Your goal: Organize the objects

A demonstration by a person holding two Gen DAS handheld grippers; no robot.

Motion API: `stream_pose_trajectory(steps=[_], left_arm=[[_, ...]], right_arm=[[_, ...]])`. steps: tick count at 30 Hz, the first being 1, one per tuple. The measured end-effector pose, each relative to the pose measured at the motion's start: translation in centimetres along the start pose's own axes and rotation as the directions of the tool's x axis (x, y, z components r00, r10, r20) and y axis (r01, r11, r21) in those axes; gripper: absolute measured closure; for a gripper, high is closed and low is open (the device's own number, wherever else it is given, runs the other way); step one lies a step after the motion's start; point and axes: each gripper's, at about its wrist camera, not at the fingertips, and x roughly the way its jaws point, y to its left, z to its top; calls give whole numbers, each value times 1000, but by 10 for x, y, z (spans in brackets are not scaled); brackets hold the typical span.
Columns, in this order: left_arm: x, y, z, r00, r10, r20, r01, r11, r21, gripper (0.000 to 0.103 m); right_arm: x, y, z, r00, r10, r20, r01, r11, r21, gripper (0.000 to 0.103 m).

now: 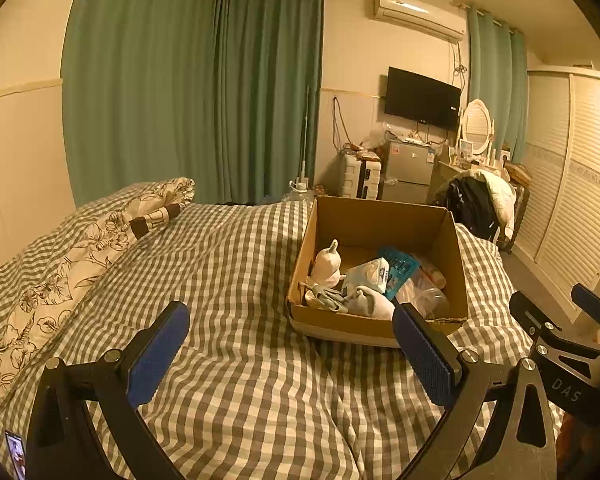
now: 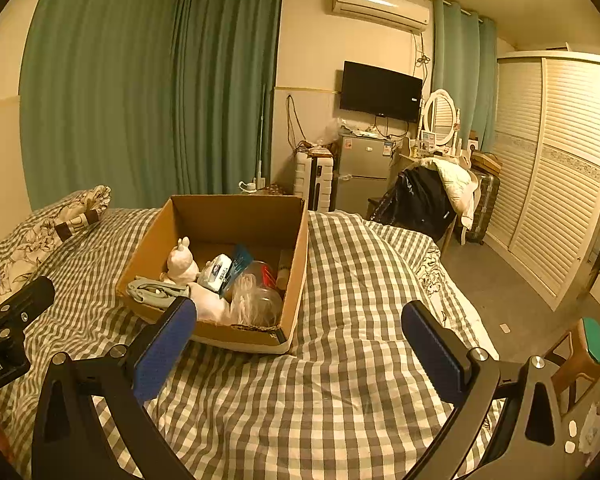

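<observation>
Jaws of the left gripper [image 1: 290, 354] and right gripper [image 2: 300, 354] are spread, empty (cardboard box [image 2: 224, 216] contents partly hidden, unclear).

The box's [image 1: 364, 216] near wall hides the lower parts of what lies inside, and the left gripper's right finger [image 1: 424, 354] covers its near corner. In the right wrist view a finger [image 2: 166, 346] covers the box's near left edge. The print on the white pack [image 2: 216, 272] is too small to read. The clear plastic thing [image 2: 256, 300] is a blur — what it is cannot be told. Small things on the fridge [image 1: 410, 158] and dresser [image 1: 456, 164] are too small to name. A phone [image 1: 15, 454] is cut off at the lower left edge — its screen unreadable. A stool [image 2: 588, 348] is partly hidden behind the right gripper's frame.
</observation>
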Motion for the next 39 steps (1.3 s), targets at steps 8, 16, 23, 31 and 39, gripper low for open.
stream_pose_trajectory(steps=[8, 16, 23, 31, 39], left_arm=[[0, -1, -2, 1000, -7, 0, 7, 1000, -6, 0], [-1, -4, -2, 1000, -6, 4, 6, 1000, 5, 0], [-1, -5, -3, 1000, 1, 12, -1, 1000, 10, 0], [-1, -7, -4, 1000, 4, 17, -4, 1000, 13, 0], [-2, -6, -5, 1000, 2, 23, -2, 1000, 6, 0]], right_arm=[[0, 3, 1, 1000, 1, 0, -1, 1000, -5, 0], [0, 7, 0, 1000, 1, -4, -1, 1000, -11, 0], [2, 6, -2, 1000, -2, -9, 2, 1000, -9, 0], [3, 6, -4, 1000, -6, -16, 5, 1000, -10, 0], [4, 4, -4, 1000, -6, -19, 6, 1000, -11, 0]])
